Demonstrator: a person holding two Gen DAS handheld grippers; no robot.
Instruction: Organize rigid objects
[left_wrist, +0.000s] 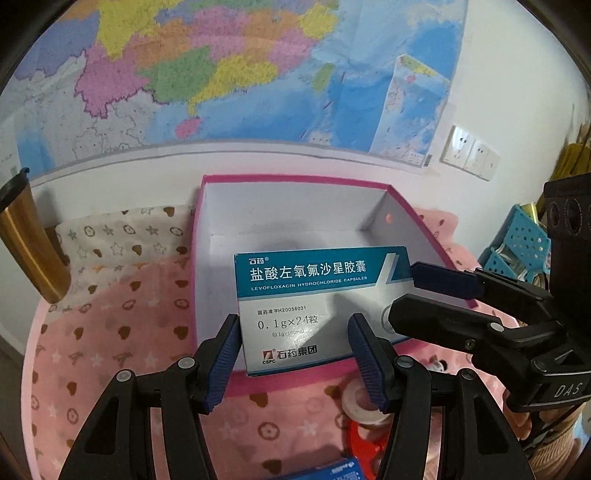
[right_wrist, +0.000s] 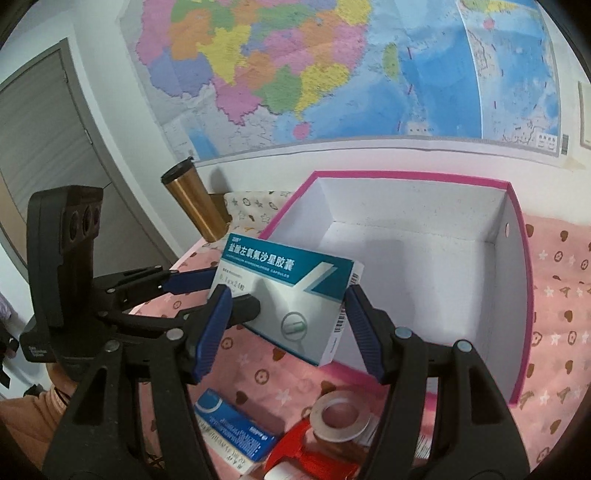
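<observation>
My right tongs (right_wrist: 287, 291) are spread box-wide, pinching the medicine box (left_wrist: 314, 280) over the pink carton's (left_wrist: 295, 181) near rim. My left tongs (left_wrist: 294, 318) are spread and touching it; can't tell if they grip. One blue box (right_wrist: 232, 424), one tape roll (right_wrist: 340, 413), one tumbler (left_wrist: 26, 236); pink-clothed surface (left_wrist: 110, 350), wall map (left_wrist: 221, 74).

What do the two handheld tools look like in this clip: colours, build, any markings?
Both match: the left tool and right tool have black plastic scissor-style arms with silver pivot pins and blue ribbed pads. Each body carries a black camera block with round lenses; white lettering reading "DAS" shows on the right one. No cables visible.
</observation>
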